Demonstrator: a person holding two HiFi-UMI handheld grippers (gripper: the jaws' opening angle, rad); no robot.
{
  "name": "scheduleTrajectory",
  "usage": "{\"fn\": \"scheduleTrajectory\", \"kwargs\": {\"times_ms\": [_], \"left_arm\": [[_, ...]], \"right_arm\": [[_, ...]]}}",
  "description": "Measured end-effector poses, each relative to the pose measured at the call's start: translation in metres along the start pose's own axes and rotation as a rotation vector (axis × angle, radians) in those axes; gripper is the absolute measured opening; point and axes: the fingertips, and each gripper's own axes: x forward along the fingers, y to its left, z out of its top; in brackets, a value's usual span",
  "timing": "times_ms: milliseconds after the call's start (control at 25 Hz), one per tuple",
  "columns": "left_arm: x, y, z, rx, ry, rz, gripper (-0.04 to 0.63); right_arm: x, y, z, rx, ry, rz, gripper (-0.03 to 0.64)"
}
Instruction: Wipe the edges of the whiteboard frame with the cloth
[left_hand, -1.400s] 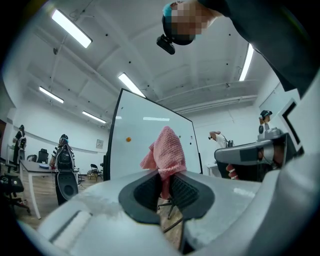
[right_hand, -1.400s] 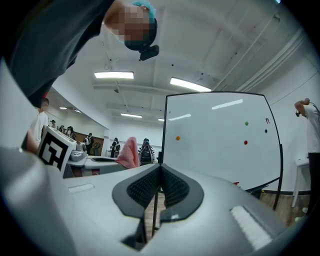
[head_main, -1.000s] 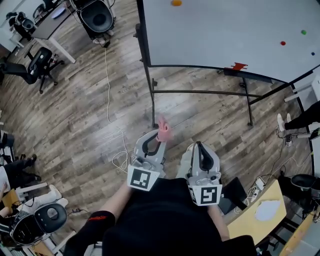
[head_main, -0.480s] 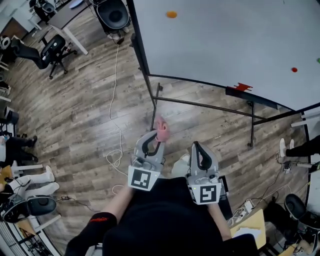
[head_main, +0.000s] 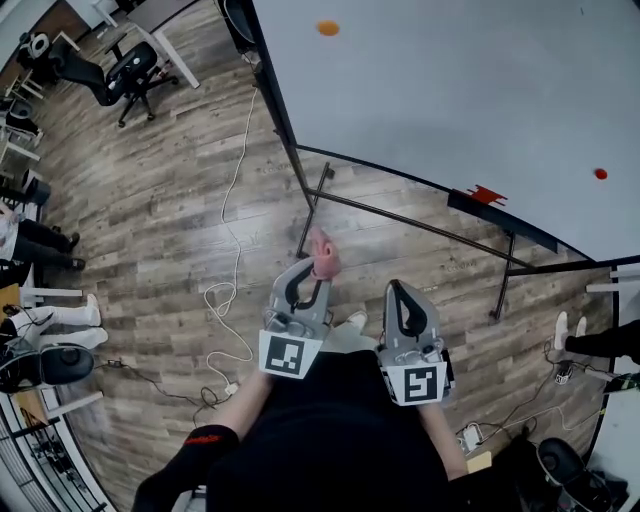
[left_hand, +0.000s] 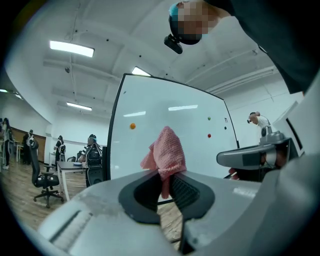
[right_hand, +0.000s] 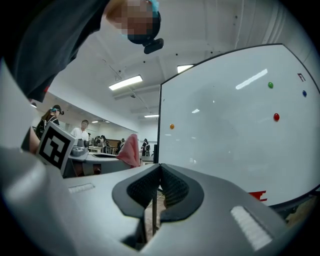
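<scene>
A large whiteboard (head_main: 450, 90) on a black wheeled stand fills the top right of the head view, with its black frame edge (head_main: 280, 115) running down its left side. My left gripper (head_main: 318, 268) is shut on a pink cloth (head_main: 323, 252), which sticks up between its jaws (left_hand: 166, 155). It hangs short of the board's lower left corner. My right gripper (head_main: 393, 292) is shut with nothing in it, its jaws pressed together (right_hand: 159, 181). The same cloth (right_hand: 130, 150) shows at the left in the right gripper view.
A black crossbar (head_main: 410, 222) and legs of the stand sit on the wood floor under the board. A white cable (head_main: 228, 230) trails across the floor at left. Office chairs (head_main: 130, 65) and desks stand at far left. Small magnets (head_main: 328, 28) dot the board.
The whiteboard has come nearer and larger in the head view, and the floor has slid left. Both grippers keep their pose and the cloth stays held.
</scene>
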Motion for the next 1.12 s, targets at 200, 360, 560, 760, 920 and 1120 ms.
{"fn": "scheduleTrajectory", "kwargs": {"times_ms": [200, 360, 560, 760, 920, 1120], "left_arm": [[0.016, 0.01, -0.006, 0.0, 0.009, 0.036, 0.031], [0.037, 0.026, -0.021, -0.022, 0.043, 0.061, 0.031], [0.073, 0.051, -0.037, -0.031, 0.072, 0.075, 0.031], [0.114, 0.084, -0.049, -0.059, 0.068, 0.107, 0.031], [0.14, 0.113, -0.067, -0.056, 0.093, 0.113, 0.031], [0.159, 0.143, -0.091, -0.033, 0.145, 0.107, 0.031]], "right_arm": [[0.01, -0.01, -0.009, 0.011, 0.037, 0.039, 0.002], [0.032, -0.022, -0.011, -0.004, 0.036, 0.055, 0.002], [0.063, -0.032, -0.008, -0.019, 0.06, 0.085, 0.002], [0.1, -0.044, -0.014, -0.067, 0.116, 0.124, 0.002], [0.134, -0.052, -0.013, -0.085, 0.111, 0.114, 0.002], [0.169, -0.056, -0.015, -0.089, 0.109, 0.1, 0.002]]}}
